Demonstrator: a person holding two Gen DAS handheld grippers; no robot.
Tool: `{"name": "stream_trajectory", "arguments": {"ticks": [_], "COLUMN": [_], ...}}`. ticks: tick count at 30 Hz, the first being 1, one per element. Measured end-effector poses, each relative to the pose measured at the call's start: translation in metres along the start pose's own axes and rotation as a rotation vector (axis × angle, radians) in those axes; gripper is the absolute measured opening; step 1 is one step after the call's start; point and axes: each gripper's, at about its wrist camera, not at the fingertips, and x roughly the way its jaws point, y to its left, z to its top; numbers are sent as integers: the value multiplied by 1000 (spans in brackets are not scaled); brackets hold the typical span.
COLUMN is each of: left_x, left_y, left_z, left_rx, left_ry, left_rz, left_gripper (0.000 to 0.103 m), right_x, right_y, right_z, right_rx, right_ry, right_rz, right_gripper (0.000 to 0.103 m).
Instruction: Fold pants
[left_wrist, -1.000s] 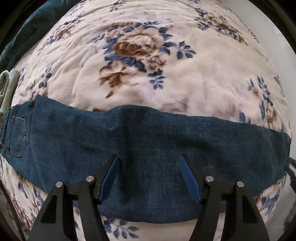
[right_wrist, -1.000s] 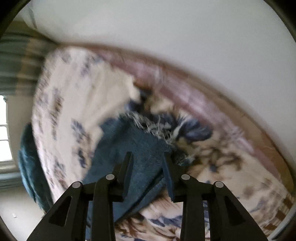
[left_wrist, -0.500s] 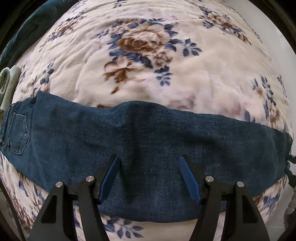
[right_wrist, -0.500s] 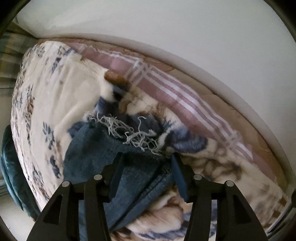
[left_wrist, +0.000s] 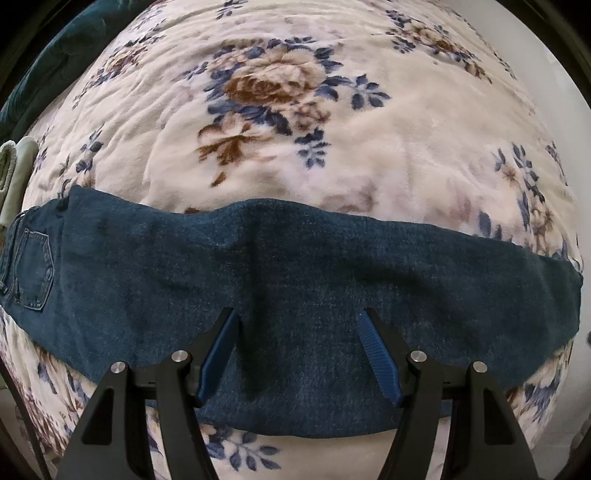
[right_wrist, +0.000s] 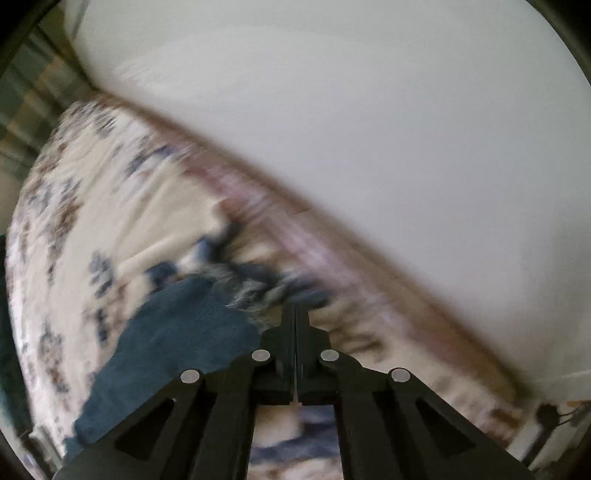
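Dark denim pants (left_wrist: 295, 280) stretched 9 to 3 o'clock on floral blanket (left_wrist: 280, 122), left gripper (left_wrist: 299, 347) spread wide above near edge, right gripper (right_wrist: 295, 314) closed beside frayed hem (right_wrist: 240, 288), grip unclear.

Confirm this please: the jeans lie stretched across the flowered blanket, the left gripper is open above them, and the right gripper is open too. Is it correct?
One detail is wrong. The right gripper is shut, its fingers pressed together by the frayed hem, as the right wrist view shows. The rest holds: the jeans lie stretched across the flowered blanket, and the left gripper is open above them.
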Motion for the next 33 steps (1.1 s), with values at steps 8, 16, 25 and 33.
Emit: {"name": "stream_trajectory", "arguments": {"ticks": [8, 16, 25, 33], "left_x": [-9, -16, -29, -64], "left_y": [-8, -11, 45, 189], "left_z": [-2, -10, -31, -64], "left_rx": [4, 27, -116, -505], "left_ry": [-19, -43, -70, -133], "left_rz": [-4, 13, -2, -126], "left_gripper": [65, 65, 65, 65], "right_x": [33, 85, 64, 21], "right_y": [-9, 13, 30, 61], "right_z": [-16, -39, -42, -67], "right_rx": [79, 151, 48, 67], "right_ry": [249, 314, 165, 137], "right_rz": [270, 214, 61, 164], "right_gripper": [27, 58, 10, 93]}}
